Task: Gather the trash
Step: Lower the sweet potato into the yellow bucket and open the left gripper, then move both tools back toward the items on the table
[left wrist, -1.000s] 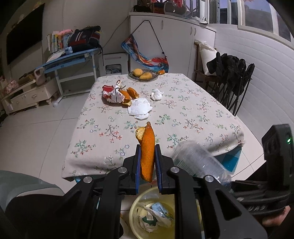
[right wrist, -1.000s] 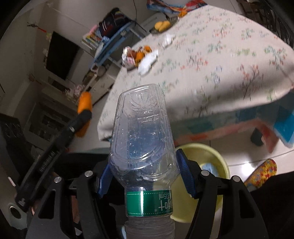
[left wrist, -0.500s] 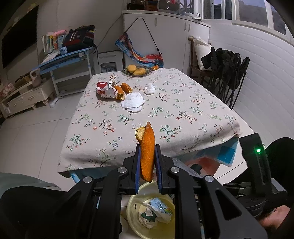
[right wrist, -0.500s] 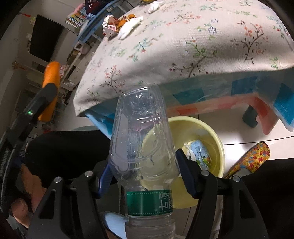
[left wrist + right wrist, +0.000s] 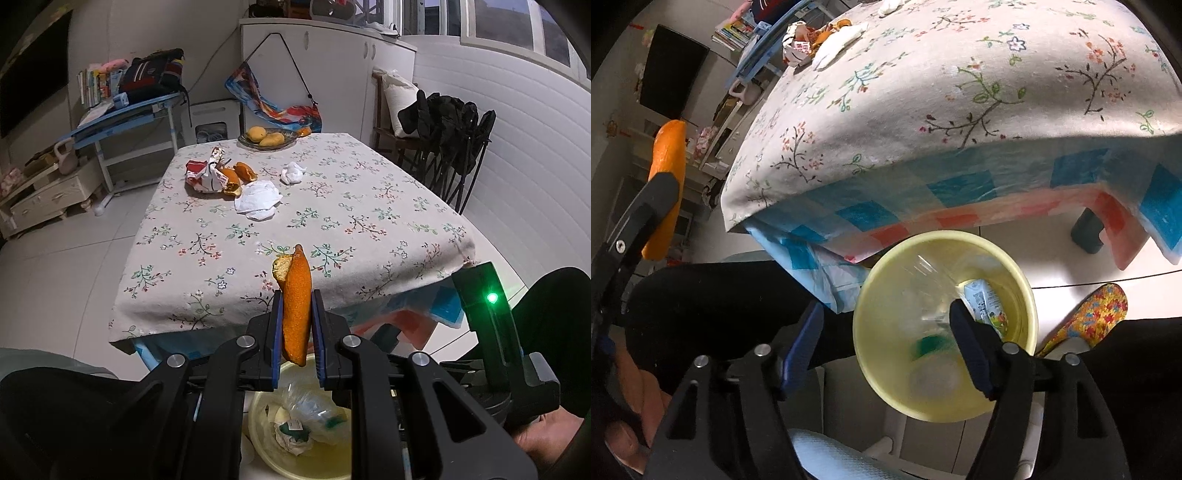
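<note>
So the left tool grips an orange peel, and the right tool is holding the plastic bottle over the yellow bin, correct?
Not quite. The right tool is open and empty; the right wrist view shows the plastic bottle lying inside the yellow bin. The left tool does grip the orange peel.

left tongs (image 5: pixel 297 325) clamped tight and tilted downward, right tongs (image 5: pixel 886 343) just opened, jaws apart, nothing between them

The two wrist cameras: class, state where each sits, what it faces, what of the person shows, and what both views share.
Left wrist: sits on the left gripper, faces the table; its fingers clamp an orange peel; a hand shows lower right.
Right wrist: sits on the right gripper, faces down into the yellow bin; fingers just opened, empty; dark trouser legs show.
Shared: the bin, bottle inside, the peel, the table.
</note>
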Demonstrator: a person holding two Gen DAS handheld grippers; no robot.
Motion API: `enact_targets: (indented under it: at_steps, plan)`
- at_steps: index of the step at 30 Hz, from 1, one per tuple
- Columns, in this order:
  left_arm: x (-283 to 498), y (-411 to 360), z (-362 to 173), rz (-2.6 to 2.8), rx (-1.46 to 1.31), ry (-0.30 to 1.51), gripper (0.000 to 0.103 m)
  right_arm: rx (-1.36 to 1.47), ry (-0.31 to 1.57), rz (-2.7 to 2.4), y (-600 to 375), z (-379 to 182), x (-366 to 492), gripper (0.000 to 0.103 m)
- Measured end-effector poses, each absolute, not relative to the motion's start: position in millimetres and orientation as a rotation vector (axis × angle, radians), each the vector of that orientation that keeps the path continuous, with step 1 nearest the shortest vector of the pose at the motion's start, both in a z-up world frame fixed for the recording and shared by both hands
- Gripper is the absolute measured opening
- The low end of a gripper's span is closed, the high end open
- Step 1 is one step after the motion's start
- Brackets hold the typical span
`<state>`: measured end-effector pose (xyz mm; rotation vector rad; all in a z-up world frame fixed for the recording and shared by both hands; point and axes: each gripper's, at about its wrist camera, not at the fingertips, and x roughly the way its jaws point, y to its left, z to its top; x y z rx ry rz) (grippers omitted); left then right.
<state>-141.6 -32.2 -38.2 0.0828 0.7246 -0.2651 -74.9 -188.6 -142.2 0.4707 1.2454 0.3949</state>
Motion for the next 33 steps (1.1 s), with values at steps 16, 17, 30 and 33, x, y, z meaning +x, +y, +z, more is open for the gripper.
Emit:
enact_targets:
  at_steps: [16, 17, 30, 33]
  plan:
    - [-149.4, -53.2, -73.9, -0.39, 0.185, 0.881, 0.014, 0.399, 0.889, 0.219, -215.5, -79.0, -89.7, 0.076]
    - [-150.4, -56.1, -77.1, -0.402, 0.198, 0.896, 0.014, 0.4, 0.861, 0.202, -219.3, -75.5, -90.6, 0.076]
    - [-149.5, -58.0, -74.8, -0.364, 0.214, 0.885, 0.047, 0.443, 0.762, 0.107, -239.9, -68.3, -95.3, 0.08]
    - [-149.9, -53.3, -70.2, -0.325, 0.214, 0.845, 0.06, 0.427, 0.75, 0.103, -239.0, -66.1, -96.8, 0.08]
